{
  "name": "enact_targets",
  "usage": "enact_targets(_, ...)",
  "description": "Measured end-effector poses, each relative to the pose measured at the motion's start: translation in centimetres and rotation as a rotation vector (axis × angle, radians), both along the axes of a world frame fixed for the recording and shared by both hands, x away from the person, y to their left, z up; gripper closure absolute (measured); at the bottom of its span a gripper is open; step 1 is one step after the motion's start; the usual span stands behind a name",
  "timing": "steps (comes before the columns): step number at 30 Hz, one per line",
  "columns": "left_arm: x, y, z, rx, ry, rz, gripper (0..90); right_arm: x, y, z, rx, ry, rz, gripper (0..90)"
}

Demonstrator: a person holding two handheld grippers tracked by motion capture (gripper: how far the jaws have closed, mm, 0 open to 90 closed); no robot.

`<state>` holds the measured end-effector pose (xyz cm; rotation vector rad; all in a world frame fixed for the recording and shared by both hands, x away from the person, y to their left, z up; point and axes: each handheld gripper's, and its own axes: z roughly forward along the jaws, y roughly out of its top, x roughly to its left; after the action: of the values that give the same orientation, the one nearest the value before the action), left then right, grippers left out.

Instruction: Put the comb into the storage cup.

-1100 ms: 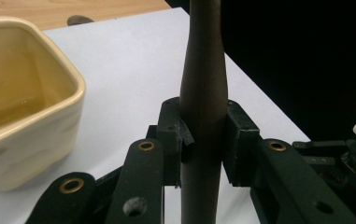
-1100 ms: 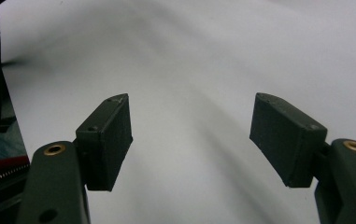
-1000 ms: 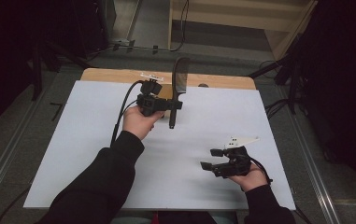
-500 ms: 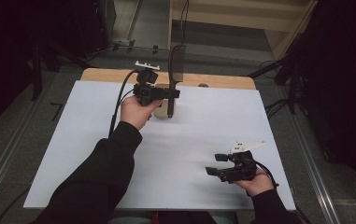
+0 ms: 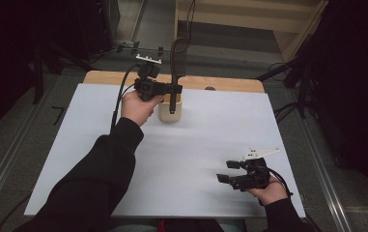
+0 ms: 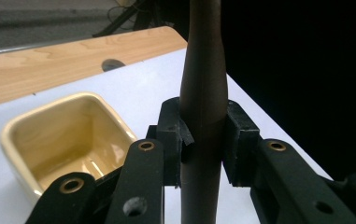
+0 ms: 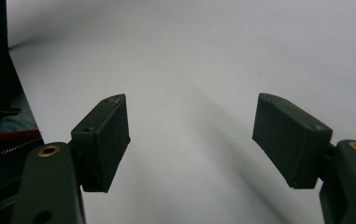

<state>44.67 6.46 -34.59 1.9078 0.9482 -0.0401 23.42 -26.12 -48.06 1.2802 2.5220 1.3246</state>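
Observation:
My left gripper [image 5: 174, 90] is shut on a dark, long-handled utensil [image 5: 177, 53], which stands upright with its flat end up. In the left gripper view the pads [image 6: 170, 135] clamp the round handle [image 6: 203, 88]. The handle's lower end hangs at the opening of a cream square cup [image 5: 170, 114], which sits just beside the jaws [image 6: 68, 140]. My right gripper [image 5: 230, 171] rests low near the table's front right, open. Nothing lies between its pads [image 7: 105, 135] except the white surface.
A white sheet [image 5: 210, 135] covers the table. A wooden strip [image 5: 230, 83] with a small dark hole [image 5: 209, 88] runs along the far edge. Stands, cables and a wooden shelf unit [image 5: 249, 19] are beyond the table. Dark floor borders both sides.
My left hand has carried the utensil up and toward the far edge, uncovering the cream cup beneath it. The right hand has slipped slightly toward the front edge.

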Motion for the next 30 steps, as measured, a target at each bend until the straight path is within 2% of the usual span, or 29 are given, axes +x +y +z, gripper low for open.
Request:
enact_targets(7, 0.9, 0.2, 0.0, 0.022, -0.021, 0.007, 72.6, -0.2, -0.3, -0.1, 0.005, 0.002, -0.005, 25.2)
enact_targets(13, 1.6, 0.6, 0.2, -0.002, -0.043, 0.035, 72.6, -0.4, -0.5, 0.0, 0.009, 0.006, -0.014, 25.3)
enact_targets(15, 1.9, 0.6, 0.3, 0.006, -0.058, 0.042, 72.6, -0.4, -0.5, 0.0, 0.007, 0.004, -0.012, 25.3)
enact_targets(19, 2.1, 0.8, 0.3, -0.011, -0.093, 0.056, 72.5, -0.4, -0.6, 0.0, 0.003, 0.000, -0.015, 25.3)
enact_targets(21, 2.3, 0.8, 0.1, 0.001, -0.096, 0.069, 72.6, -0.5, -0.6, 0.0, 0.003, 0.001, -0.017, 25.2)
enact_targets(24, 2.7, 0.9, 0.1, -0.019, -0.093, 0.084, 72.6, -0.5, -0.6, -0.1, 0.004, 0.003, -0.017, 25.3)
enact_targets(30, 3.2, 0.6, 0.3, -0.005, -0.120, 0.090, 72.6, -0.5, -0.6, -0.1, 0.004, 0.000, -0.019, 25.1)
